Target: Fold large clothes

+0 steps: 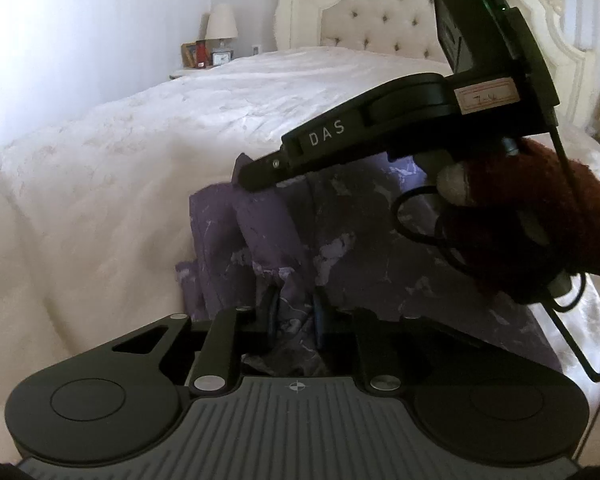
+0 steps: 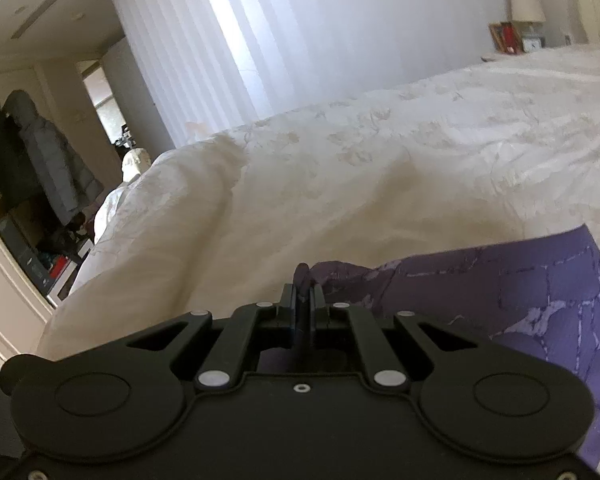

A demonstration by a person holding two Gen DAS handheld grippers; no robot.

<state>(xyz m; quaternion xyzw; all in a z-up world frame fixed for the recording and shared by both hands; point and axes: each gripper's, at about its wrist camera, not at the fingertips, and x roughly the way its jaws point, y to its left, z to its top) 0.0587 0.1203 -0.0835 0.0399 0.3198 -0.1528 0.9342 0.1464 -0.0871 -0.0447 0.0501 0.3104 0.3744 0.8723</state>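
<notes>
Both grippers' jaws, left gripper [image 1: 294,322] and right gripper [image 2: 306,298], pinch the purple garment [image 1: 360,240].

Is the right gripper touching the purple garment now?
Touching. The right wrist view shows the right gripper shut on a pinched fold of the purple garment, which sticks up between its fingers.
</notes>
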